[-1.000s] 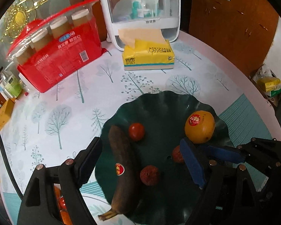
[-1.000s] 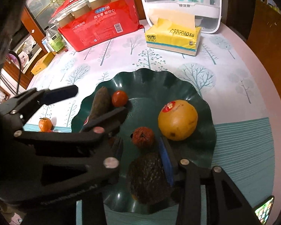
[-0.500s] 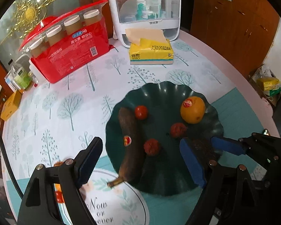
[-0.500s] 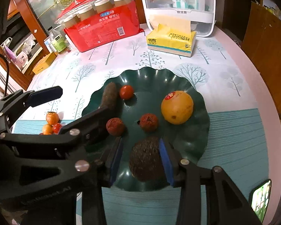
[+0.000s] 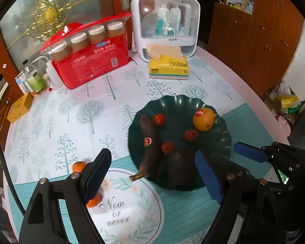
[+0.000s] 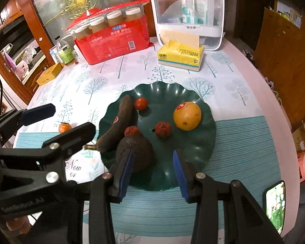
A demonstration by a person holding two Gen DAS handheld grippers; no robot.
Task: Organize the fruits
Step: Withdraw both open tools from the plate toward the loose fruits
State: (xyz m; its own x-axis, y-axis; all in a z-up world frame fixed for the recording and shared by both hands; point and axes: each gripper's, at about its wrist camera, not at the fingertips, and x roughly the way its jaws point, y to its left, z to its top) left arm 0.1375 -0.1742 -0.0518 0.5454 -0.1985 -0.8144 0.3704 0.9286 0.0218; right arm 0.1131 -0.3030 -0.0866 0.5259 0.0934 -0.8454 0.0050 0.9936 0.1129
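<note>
While both grippers hang empty, left gripper (image 5: 152, 174) spread wide, right gripper (image 6: 152, 172) parted, the dark, rough-skinned avocado (image 6: 135, 154) lies on the green scalloped plate's (image 6: 195, 99) near side, touching the blackened banana (image 6: 118, 126).

left gripper (image 5: 152, 177) hangs tilted downward, jaws spread wide, nothing between its fingers; right gripper (image 6: 152, 170) angled down too, jaws parted narrower, also empty, sitting just beside the left one's right finger
</note>
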